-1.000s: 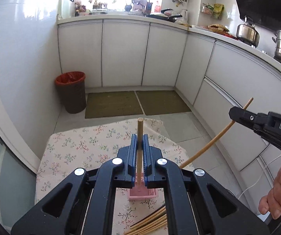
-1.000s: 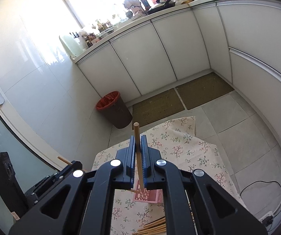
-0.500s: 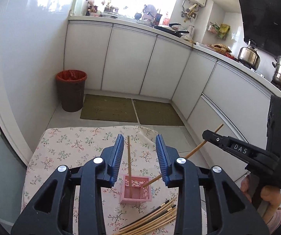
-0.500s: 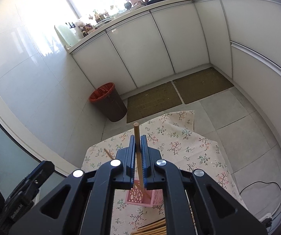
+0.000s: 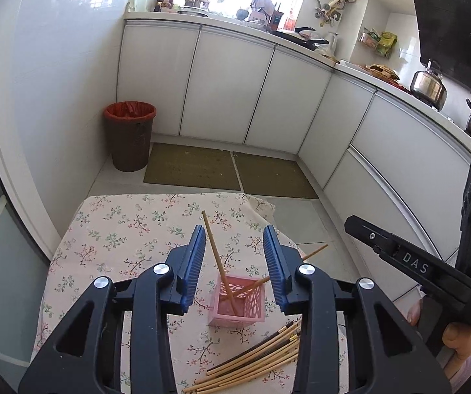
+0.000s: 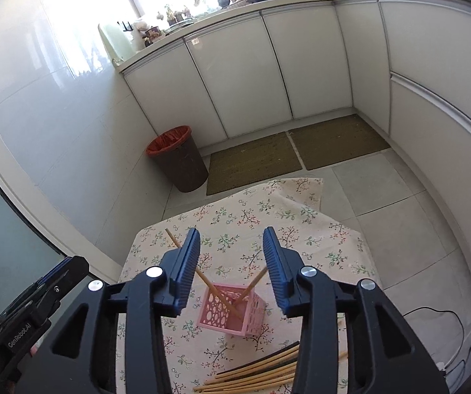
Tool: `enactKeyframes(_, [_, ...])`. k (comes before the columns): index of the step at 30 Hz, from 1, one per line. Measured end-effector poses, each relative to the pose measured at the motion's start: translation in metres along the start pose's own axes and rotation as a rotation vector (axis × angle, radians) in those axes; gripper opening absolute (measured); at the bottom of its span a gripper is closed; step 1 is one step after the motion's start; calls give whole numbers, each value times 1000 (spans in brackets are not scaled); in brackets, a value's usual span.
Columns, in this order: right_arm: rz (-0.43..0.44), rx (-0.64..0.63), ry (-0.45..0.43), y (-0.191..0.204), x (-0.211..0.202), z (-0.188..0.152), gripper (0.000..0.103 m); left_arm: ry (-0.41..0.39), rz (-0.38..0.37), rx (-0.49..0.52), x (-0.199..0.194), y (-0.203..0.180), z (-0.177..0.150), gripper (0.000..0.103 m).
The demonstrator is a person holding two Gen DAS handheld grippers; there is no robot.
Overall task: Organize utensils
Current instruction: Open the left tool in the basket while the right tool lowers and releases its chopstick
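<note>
A small pink perforated plastic basket stands on the floral-print tablecloth, and everything else is placed from it. Two wooden chopsticks stand in it with their lower ends down at its floor, crossing just above the rim. One chopstick has its long axis steeply upright, leaning up and away toward the basket's left far side; the other chopstick lies at a much lower slant, its free end pointing out past the basket's right edge. The left gripper hovers above the basket, its blue-padded jaws having just been opening, and now parted with the steeper stick between them but touching neither pad. The right gripper also hangs over the basket, released, its jaws just spread apart, clear of both sticks. Just on the near side of the basket a loose bundle of wooden chopsticks lies flat on the cloth, long axes running roughly left to right.
</note>
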State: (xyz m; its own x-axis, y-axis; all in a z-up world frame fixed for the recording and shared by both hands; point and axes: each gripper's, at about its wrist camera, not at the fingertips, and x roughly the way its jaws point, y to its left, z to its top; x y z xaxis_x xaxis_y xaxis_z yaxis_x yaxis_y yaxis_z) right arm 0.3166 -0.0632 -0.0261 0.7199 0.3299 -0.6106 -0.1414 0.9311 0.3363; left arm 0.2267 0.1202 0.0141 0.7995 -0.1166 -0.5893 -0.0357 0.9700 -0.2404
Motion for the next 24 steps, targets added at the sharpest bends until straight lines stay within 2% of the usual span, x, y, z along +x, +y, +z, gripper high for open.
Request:
enactKeyframes(4, [-56, -10, -11, -6, -19, -9, 52, 2, -3, 4, -6, -11, -7, 43])
enactKeyframes(6, [-74, -5, -18, -10, -28, -14, 57, -6, -2, 7, -10, -15, -11, 52])
enactKeyframes(9, [-100, -1, -28, -15, -41, -23, 65, -17, 1, 7, -17, -23, -17, 60])
enactKeyframes(16, [-149, 32, -40, -29, -65, -46, 90, -1, 6, 17, -26, -36, -34, 70])
enactKeyframes(20, [-160, 69, -25, -41, -71, -58, 96, 24, 9, 31, -27, -43, -47, 76])
enactKeyframes(24, [-182, 118, 7, -59, -74, -75, 96, 50, 22, 51, -24, -46, -58, 83])
